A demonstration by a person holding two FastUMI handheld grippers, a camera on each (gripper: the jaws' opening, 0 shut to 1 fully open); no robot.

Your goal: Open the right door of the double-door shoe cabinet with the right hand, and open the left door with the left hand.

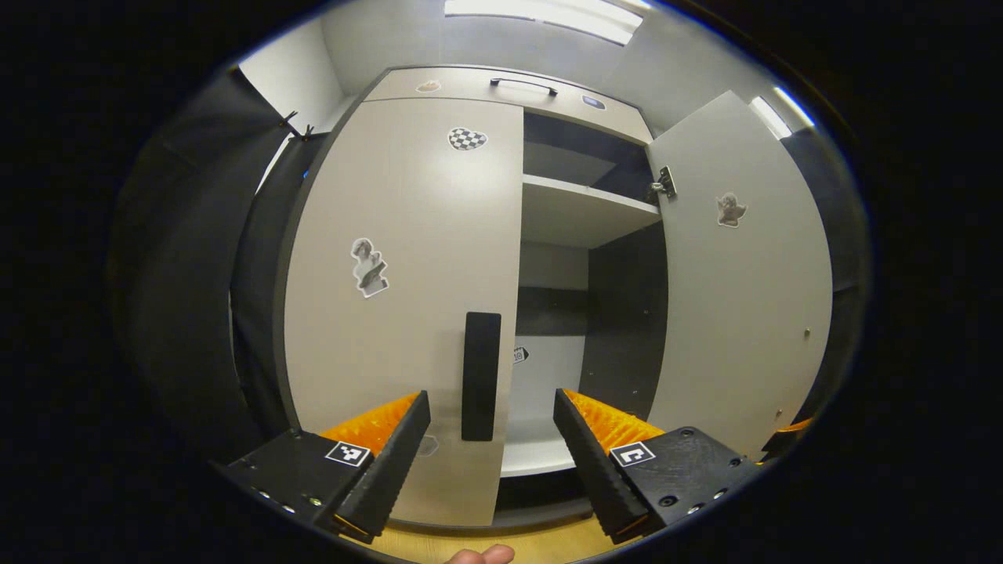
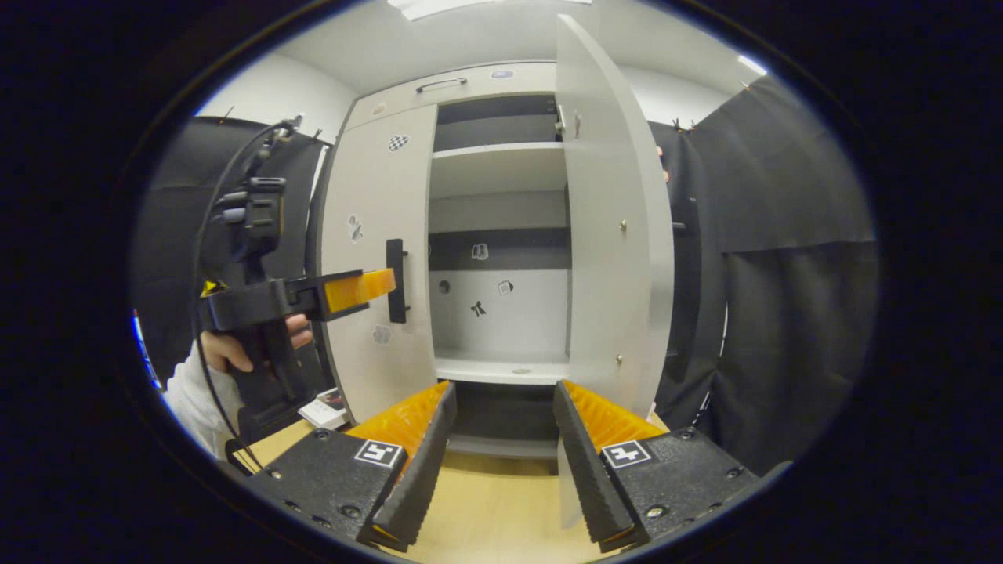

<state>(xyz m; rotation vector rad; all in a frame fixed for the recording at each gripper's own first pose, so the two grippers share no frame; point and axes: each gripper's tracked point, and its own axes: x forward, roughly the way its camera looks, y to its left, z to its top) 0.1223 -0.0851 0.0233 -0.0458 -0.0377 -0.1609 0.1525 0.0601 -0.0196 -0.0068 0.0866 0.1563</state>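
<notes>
The shoe cabinet's left door (image 1: 407, 258) is closed, and its black vertical handle (image 1: 481, 376) stands just ahead, between the fingers of my open left gripper (image 1: 492, 439). The right door (image 1: 744, 298) is swung wide open, showing the shelves. In the right gripper view the left door (image 2: 384, 258) and its handle (image 2: 397, 280) are at centre left. A hand (image 2: 227, 348) holds the left gripper (image 2: 356, 290) with its tips right by that handle. The open right door (image 2: 619, 235) stands edge-on. My right gripper (image 2: 501, 423) is open, holding nothing, low in front of the cabinet.
Pale shelves (image 2: 497, 168) and a dark back panel sit inside the cabinet. A top compartment with a bar handle (image 1: 523, 84) lies above the doors. Black cloth (image 2: 791, 313) hangs on both sides. The floor (image 2: 494, 509) is light wood, with a small booklet (image 2: 325, 407) by the cabinet's left foot.
</notes>
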